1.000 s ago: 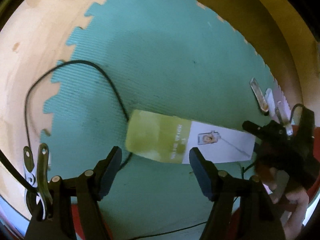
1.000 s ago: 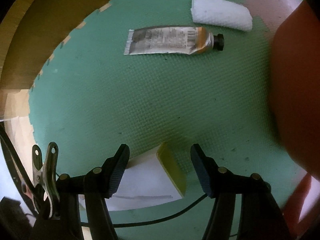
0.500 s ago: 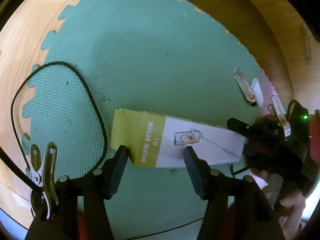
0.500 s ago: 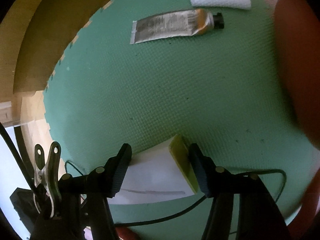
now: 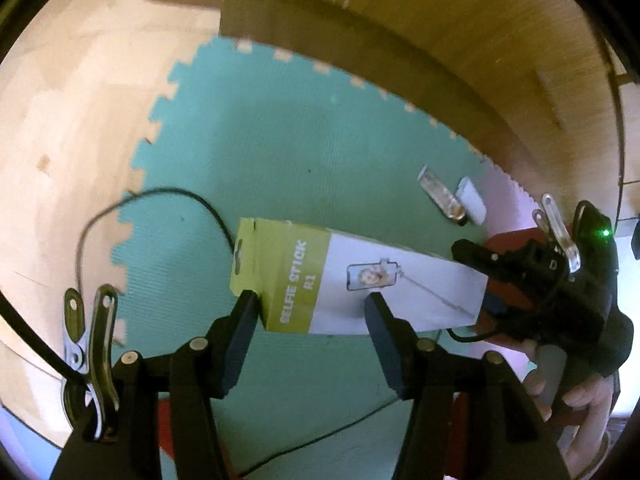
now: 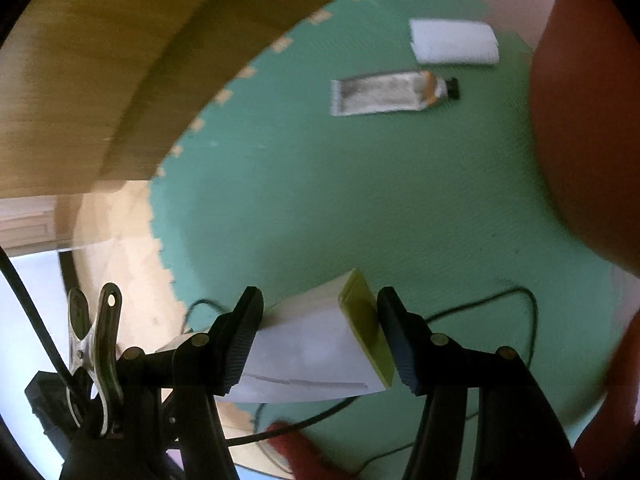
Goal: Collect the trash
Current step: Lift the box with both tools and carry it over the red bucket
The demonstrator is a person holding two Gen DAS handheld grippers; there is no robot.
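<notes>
- Teal foam mat [image 5: 280,152] with a jigsaw edge is lying on pale wooden floor [image 5: 68,128], and a brown wooden panel [image 5: 460,40] is running along its far side.
- Left tongs [image 5: 308,304] are clenching a long box [image 5: 352,280] near its green end, one pad on each long side, and the box is hanging clear of the mat.
- Printed lettering on the green band is reading "SELFIE STICK R1"; beside it, on the white part, a small picture is showing a phone on a stick.
- Right tongs [image 6: 320,308] are clenching the other end of the box [image 6: 320,348], with the white face and a green edge sitting between the pads.
- Seen from the left wrist, the right tongs [image 5: 472,256] are meeting the white end of the box, a green light is glowing on the device, and a person's hand [image 5: 572,384] is gripping its handle.
- On the mat a flattened tube [image 6: 392,92] with a black cap is lying just beside a white pad [image 6: 454,42]; its print is too blurred for reading.
- Thin black cable [image 5: 160,200] is curling over the mat edge.
- Red-brown rounded object [image 6: 592,120] is filling the right of the right-wrist view.
</notes>
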